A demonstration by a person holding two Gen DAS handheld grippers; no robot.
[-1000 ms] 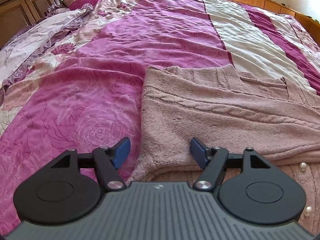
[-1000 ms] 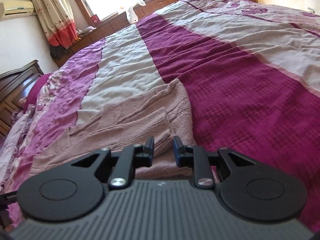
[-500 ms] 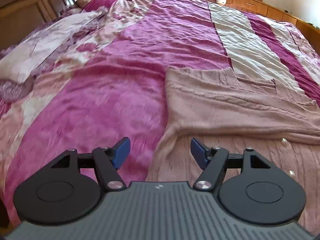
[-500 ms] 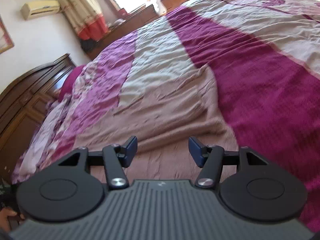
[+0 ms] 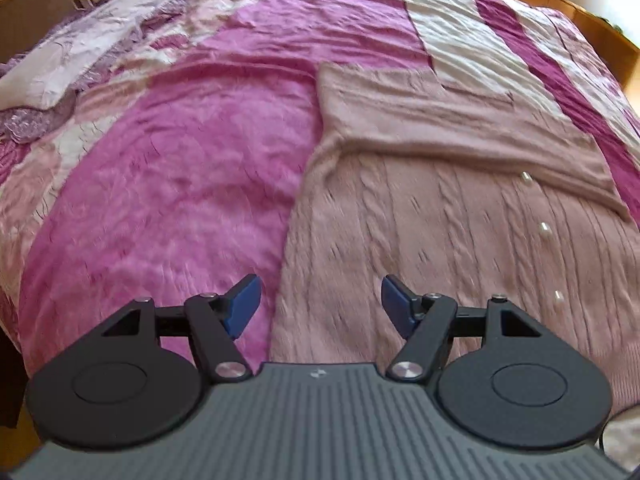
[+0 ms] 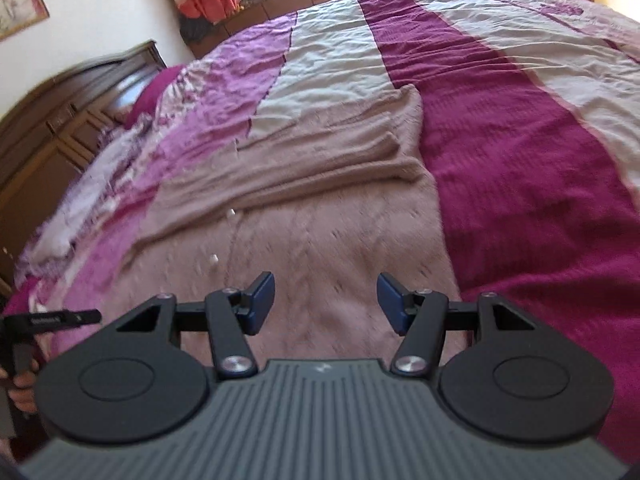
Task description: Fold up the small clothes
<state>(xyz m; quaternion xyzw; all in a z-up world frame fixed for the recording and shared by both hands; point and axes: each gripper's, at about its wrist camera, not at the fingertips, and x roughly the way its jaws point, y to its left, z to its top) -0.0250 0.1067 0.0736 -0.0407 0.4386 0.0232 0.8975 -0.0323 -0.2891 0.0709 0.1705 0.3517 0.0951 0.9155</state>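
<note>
1. A dusty-pink cable-knit cardigan (image 5: 460, 216) lies flat on a bed, spread over a bedspread (image 5: 180, 184) striped in pink, magenta and cream.
2. The far part of the cardigan is folded toward the near side, so a smooth band of knit crosses it from left to right; the cable pattern shows on the near part.
3. A row of small pearl-like buttons (image 5: 545, 229) runs down the cardigan's right part in the left wrist view.
4. The left gripper (image 5: 316, 304) hovers above the cardigan's near left edge with its blue-padded fingers (image 5: 242, 307) spread wide and nothing between them.
5. The left finger sits over the pink bedspread, the right finger over the knit.
6. The right gripper (image 6: 326, 307) hovers over the near part of the cardigan (image 6: 340, 208), its fingers likewise parted and empty.
7. In the right wrist view, the cardigan's right edge borders a dark magenta stripe (image 6: 520, 168).
8. A dark wooden headboard (image 6: 60, 120) stands at the far left.
9. A hand (image 6: 22, 388) shows at the left border of that view.
</note>
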